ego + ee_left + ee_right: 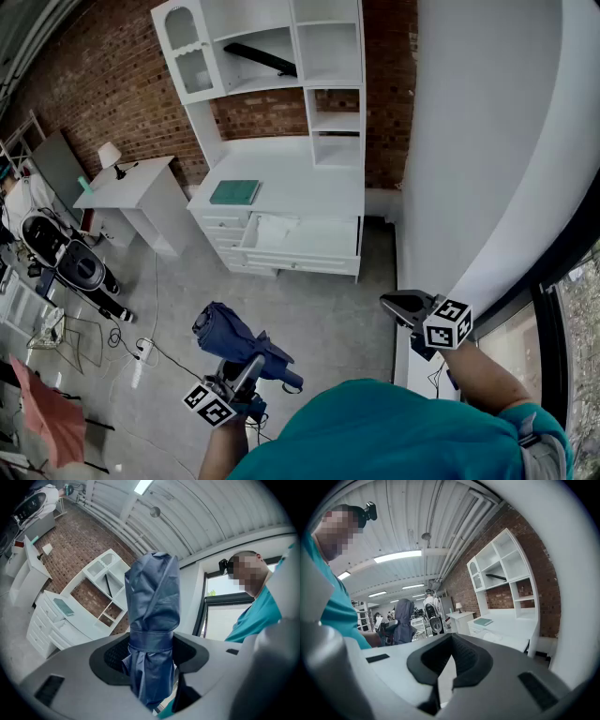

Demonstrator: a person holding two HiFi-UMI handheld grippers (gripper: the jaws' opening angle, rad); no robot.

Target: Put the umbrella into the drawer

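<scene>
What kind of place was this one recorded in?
Probably an industrial loft or studio: bare brick wall, concrete floor, corrugated ceiling with strip lights, and white home furniture set against the brick.

Teal top (375,427); grey left hand-held gripper (251,361) and right hand-held gripper (391,303) bear black-and-white marker cubes (448,323).

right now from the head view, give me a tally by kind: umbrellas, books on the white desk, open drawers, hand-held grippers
umbrella: 1
green book: 1
open drawer: 1
hand-held gripper: 2 (left hand-held gripper, right hand-held gripper)
total: 5
</scene>
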